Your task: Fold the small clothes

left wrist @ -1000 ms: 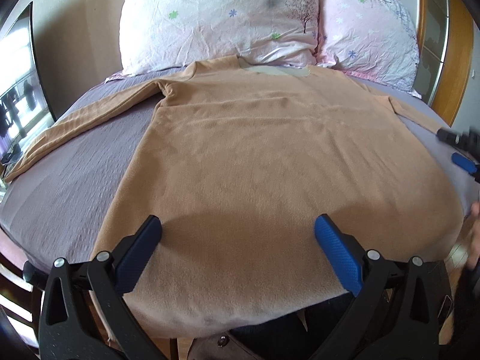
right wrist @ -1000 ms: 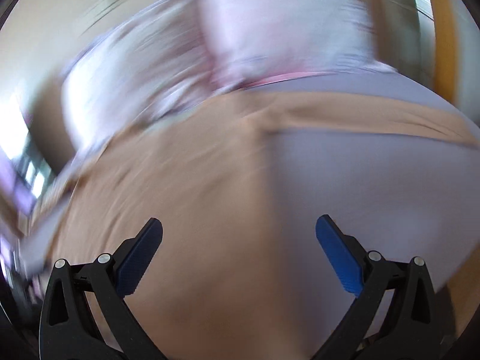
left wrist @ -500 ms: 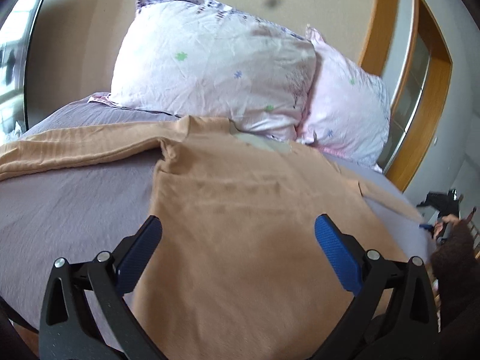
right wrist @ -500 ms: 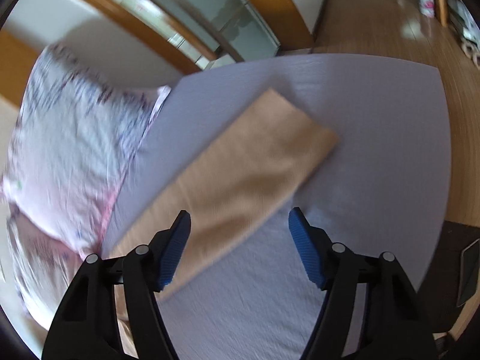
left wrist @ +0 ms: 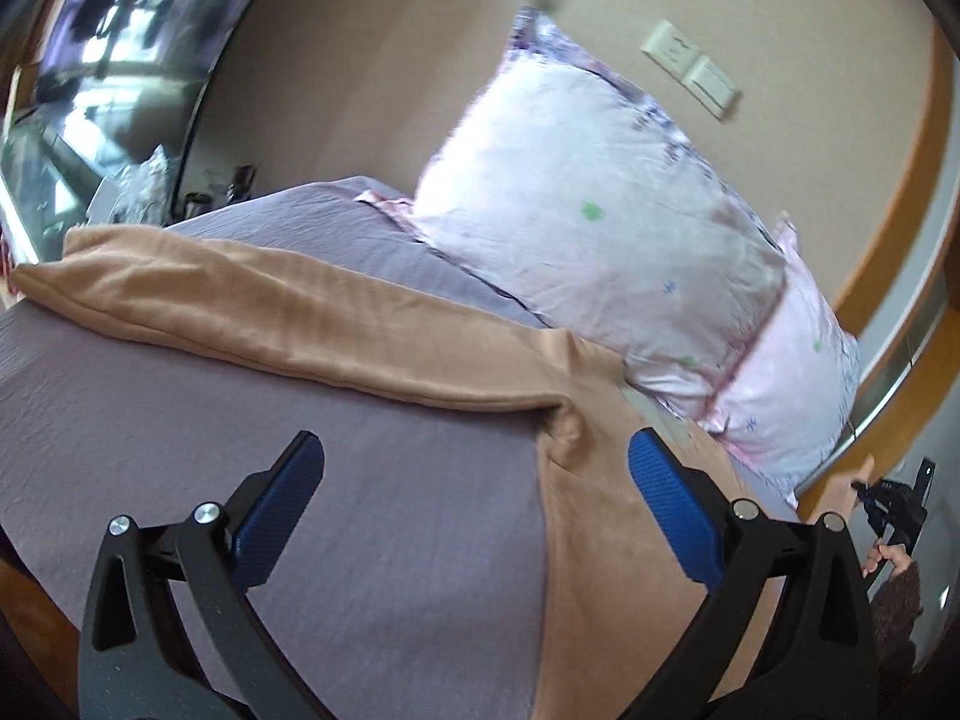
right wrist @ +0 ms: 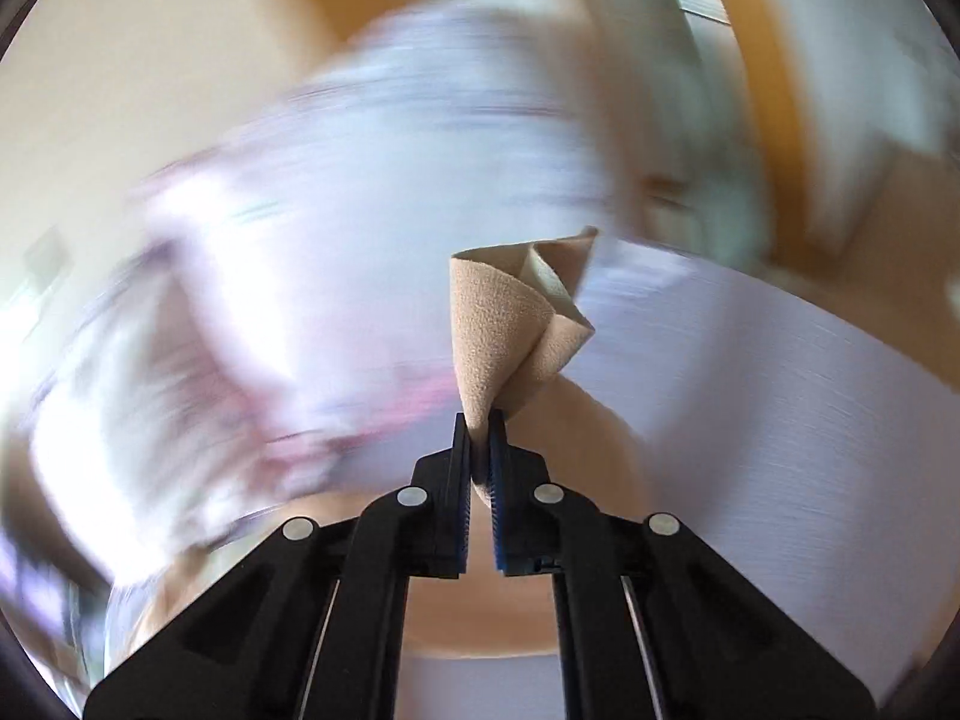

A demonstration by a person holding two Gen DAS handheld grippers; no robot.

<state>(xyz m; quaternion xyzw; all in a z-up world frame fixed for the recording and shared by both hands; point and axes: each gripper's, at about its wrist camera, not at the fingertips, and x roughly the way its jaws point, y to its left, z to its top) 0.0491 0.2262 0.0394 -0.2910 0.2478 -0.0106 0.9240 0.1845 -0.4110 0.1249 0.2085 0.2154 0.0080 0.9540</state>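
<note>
A tan long-sleeved top [left wrist: 606, 528] lies flat on the grey-purple bed sheet [left wrist: 180, 420]. Its left sleeve [left wrist: 252, 312] stretches out to the left. My left gripper [left wrist: 474, 504] is open and empty, above the sheet near the armpit of that sleeve. My right gripper [right wrist: 479, 426] is shut on the cuff end of the other sleeve [right wrist: 510, 324] and holds it lifted off the bed; the cloth stands up crumpled from the pads. The right wrist view is blurred apart from the gripper and cloth. The right gripper also shows small at the far right of the left wrist view [left wrist: 894, 504].
Two pale floral pillows [left wrist: 600, 204] lean on the beige wall at the head of the bed. A wall switch plate [left wrist: 690, 66] sits above them. A wooden door frame [left wrist: 900, 228] is at the right, a window [left wrist: 90, 60] at the left.
My right gripper has closed on the right sleeve's cuff and lifted it off the sheet. My left gripper has swung left toward the left sleeve, still open.
</note>
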